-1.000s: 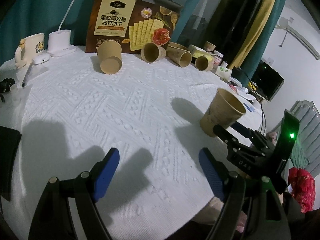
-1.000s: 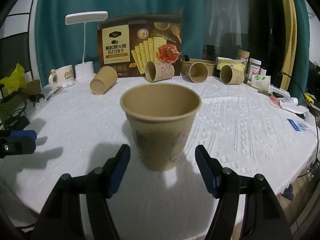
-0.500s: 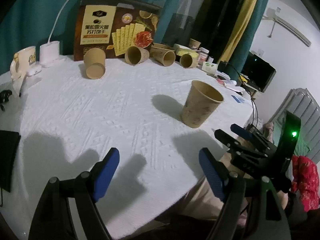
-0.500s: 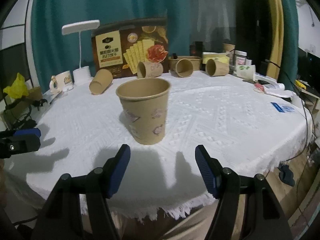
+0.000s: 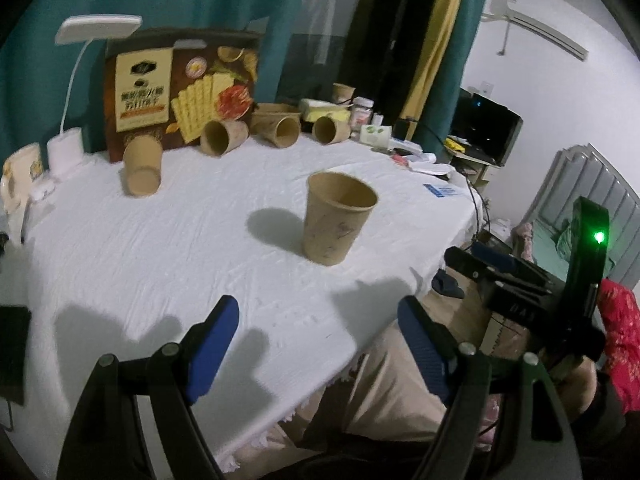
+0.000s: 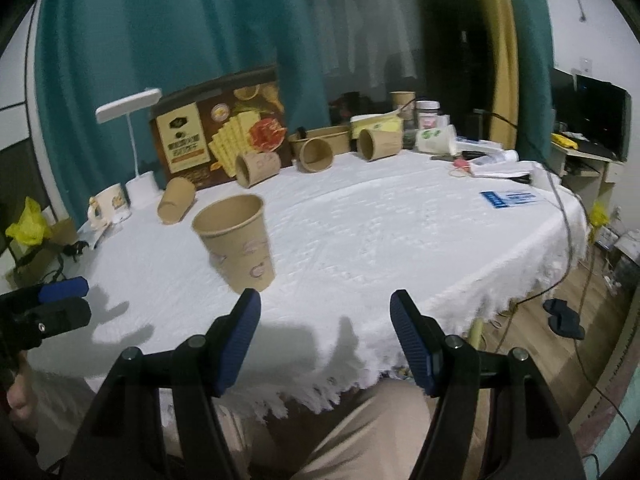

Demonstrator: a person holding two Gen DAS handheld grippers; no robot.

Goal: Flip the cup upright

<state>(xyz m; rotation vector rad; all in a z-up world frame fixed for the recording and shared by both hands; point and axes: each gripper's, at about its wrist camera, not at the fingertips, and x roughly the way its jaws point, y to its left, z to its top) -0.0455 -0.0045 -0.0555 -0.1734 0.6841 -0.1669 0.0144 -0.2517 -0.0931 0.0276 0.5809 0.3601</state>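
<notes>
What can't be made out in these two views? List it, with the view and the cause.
- Upright paper cup: its inside bottom, hidden by its own wall, both views.
- Cracker box: small print blurred, both views.
- Mug: cut off by the left wrist view's edge.
- Jar label: too small, right wrist view.
- Table's near edge: covered by both grippers' jaws.

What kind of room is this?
Probably a lived-in home room: a round table under a white textured tablecloth, teal curtains, and a black television on a side desk.
</notes>
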